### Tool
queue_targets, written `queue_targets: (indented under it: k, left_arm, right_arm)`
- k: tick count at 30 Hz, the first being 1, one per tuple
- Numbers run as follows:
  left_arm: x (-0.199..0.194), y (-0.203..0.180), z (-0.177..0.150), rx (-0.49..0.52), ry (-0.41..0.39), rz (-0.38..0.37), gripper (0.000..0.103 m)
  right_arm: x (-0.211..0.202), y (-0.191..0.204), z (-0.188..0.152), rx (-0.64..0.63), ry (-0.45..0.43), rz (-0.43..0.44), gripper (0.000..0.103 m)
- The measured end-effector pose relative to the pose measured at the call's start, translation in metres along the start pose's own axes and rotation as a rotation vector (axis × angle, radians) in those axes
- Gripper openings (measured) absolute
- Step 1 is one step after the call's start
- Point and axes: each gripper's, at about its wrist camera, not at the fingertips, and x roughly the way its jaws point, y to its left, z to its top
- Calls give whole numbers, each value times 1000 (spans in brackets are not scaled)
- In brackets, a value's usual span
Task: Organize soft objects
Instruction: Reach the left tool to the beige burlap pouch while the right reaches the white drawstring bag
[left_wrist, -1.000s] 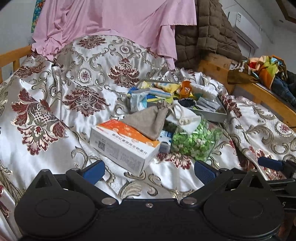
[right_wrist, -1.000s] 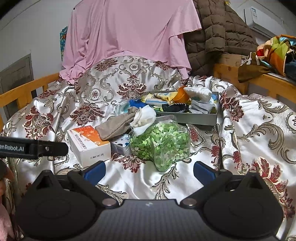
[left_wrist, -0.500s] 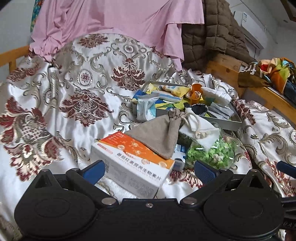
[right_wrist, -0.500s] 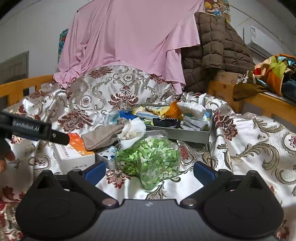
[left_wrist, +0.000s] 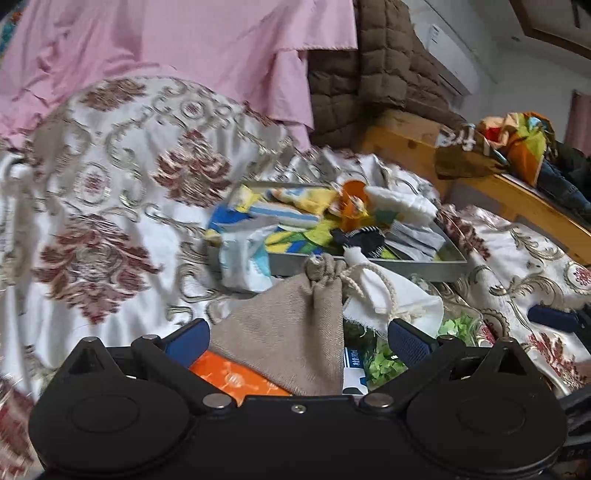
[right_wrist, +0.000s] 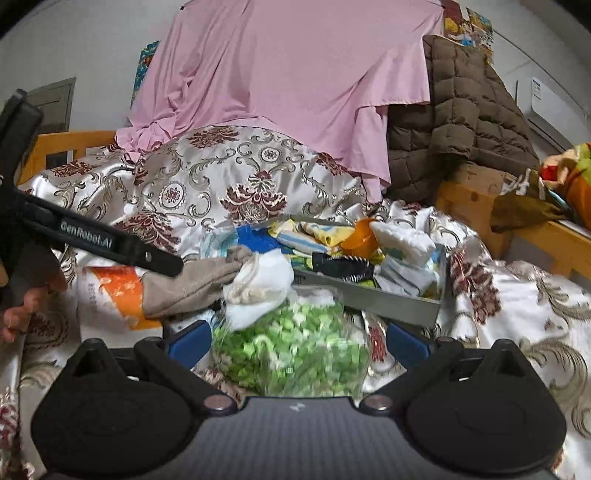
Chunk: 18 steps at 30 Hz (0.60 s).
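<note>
A tan drawstring pouch (left_wrist: 291, 332) lies on an orange and white box (left_wrist: 236, 376), next to a white drawstring pouch (left_wrist: 391, 295). My left gripper (left_wrist: 295, 339) is open, its blue pads either side of the tan pouch. A clear bag of green bits (right_wrist: 295, 350) lies between the open pads of my right gripper (right_wrist: 295, 345). The tan pouch (right_wrist: 192, 288) and white pouch (right_wrist: 262, 284) also show in the right wrist view. Behind them a grey tray (left_wrist: 373, 264) holds folded cloths and socks.
All lies on a bed with a cream and maroon patterned cover (left_wrist: 110, 206). A pink sheet (right_wrist: 295, 74) and a brown quilted coat (right_wrist: 461, 122) hang behind. A wooden bed rail (left_wrist: 517, 195) with colourful clothes runs along the right. The left tool's arm (right_wrist: 92, 240) crosses the right view.
Both grippers have moved forward and lower toward the pile. The left now straddles the tan pouch; the right now straddles the green bag. Both stay open.
</note>
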Motion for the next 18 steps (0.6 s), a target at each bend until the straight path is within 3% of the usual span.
queue_targets:
  k: [7,15,18]
  left_arm:
    - [23,10,14,63,54,-60,102]
    - [72,19,28,70,257,-134,102]
    - [79,25,30,43,261,-159,102]
  right_arm:
    - [27,3,12,-41,7,22,103]
    - [55,15,24,-141,25,13,100]
    - [64,20,27,-179,29,1,98]
